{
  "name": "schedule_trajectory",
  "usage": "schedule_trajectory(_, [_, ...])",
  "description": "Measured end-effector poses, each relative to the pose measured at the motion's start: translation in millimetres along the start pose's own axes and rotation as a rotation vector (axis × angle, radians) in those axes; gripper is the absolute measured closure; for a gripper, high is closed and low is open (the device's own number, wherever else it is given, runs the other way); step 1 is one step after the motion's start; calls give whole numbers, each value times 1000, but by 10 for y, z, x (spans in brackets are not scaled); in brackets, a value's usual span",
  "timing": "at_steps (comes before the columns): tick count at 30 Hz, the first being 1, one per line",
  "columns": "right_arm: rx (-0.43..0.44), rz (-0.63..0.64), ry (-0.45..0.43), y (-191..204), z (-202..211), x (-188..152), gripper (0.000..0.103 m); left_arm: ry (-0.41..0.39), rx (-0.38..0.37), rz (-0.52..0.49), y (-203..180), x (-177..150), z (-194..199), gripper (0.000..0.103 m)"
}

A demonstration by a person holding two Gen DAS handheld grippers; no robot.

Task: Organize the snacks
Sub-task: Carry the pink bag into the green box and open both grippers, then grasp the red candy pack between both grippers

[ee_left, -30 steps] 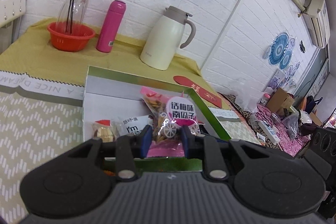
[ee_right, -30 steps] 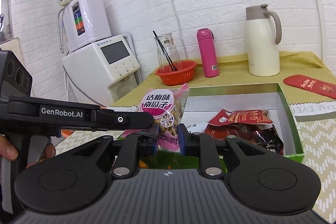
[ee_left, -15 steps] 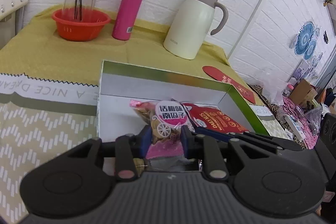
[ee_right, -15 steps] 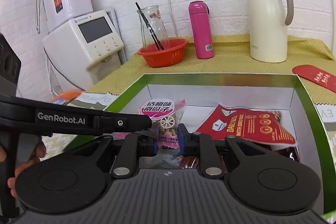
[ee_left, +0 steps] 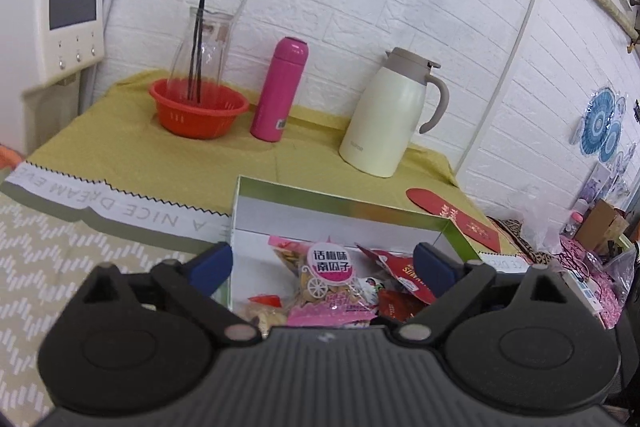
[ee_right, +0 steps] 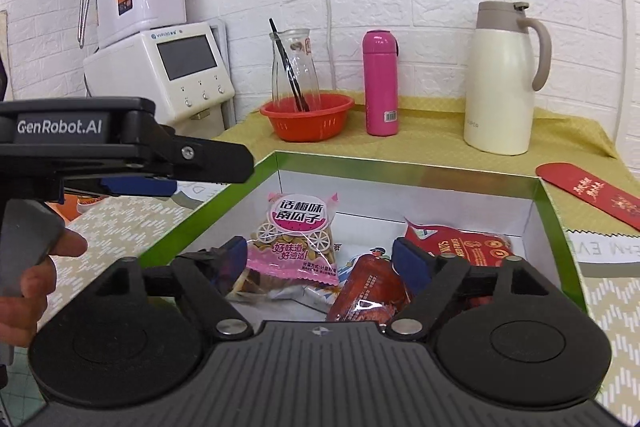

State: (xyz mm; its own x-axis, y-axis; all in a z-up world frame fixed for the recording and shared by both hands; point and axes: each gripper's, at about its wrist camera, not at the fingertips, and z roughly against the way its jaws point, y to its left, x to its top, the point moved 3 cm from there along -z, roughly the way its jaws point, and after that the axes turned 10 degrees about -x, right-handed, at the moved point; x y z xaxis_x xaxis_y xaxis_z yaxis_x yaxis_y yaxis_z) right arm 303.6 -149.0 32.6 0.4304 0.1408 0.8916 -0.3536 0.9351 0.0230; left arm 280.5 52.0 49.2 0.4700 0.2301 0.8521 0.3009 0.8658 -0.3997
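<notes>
A pink pumpkin-seed packet (ee_right: pixel 294 241) lies in the green-rimmed white box (ee_right: pixel 554 223) on other snacks, among them a red nut bag (ee_right: pixel 472 247) and a red sausage packet (ee_right: pixel 368 287). My right gripper (ee_right: pixel 320 259) is open and empty over the box, its jaws either side of the packets. My left gripper (ee_left: pixel 322 261) is open and empty at the box's near left edge; the pink packet (ee_left: pixel 326 277) and the box (ee_left: pixel 340 205) show between its jaws. The left gripper also shows in the right wrist view (ee_right: pixel 132 171), left of the box.
At the back of the table stand an orange basket (ee_right: pixel 308 117) with a glass carafe, a pink flask (ee_right: pixel 380 83) and a cream jug (ee_right: pixel 504 83). A red envelope (ee_right: pixel 592 195) lies right of the box. A white appliance (ee_right: pixel 168 67) stands at the left.
Both grippers held the pink packet together, lowered it into the box, then opened. The packet now lies loose in the box. The left gripper has drawn back to the left.
</notes>
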Motion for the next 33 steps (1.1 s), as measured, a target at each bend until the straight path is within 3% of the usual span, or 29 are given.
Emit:
schedule_trajectory(7, [10,-43,-34,-20,561,-33,0,-26,-57,-21,-321,-81,568,9])
schedule_trajectory(14, [14,-51,-35,-5,1000,-286,0,-38,-38,-19,-487,-435,1113,9])
schedule_trajectory(20, [28,-11,-4,121,1215,-609,0,10,-7,58,-301,-871,1403,9])
schedule_trajectory(27, [160,-31,119,487,1170,-970,0,86,-12,232,53,-1374,1459,9])
schedule_trajectory(33, [213,25,180,825,1049,-1095,0,115,-12,247,178,-1514,1485,9])
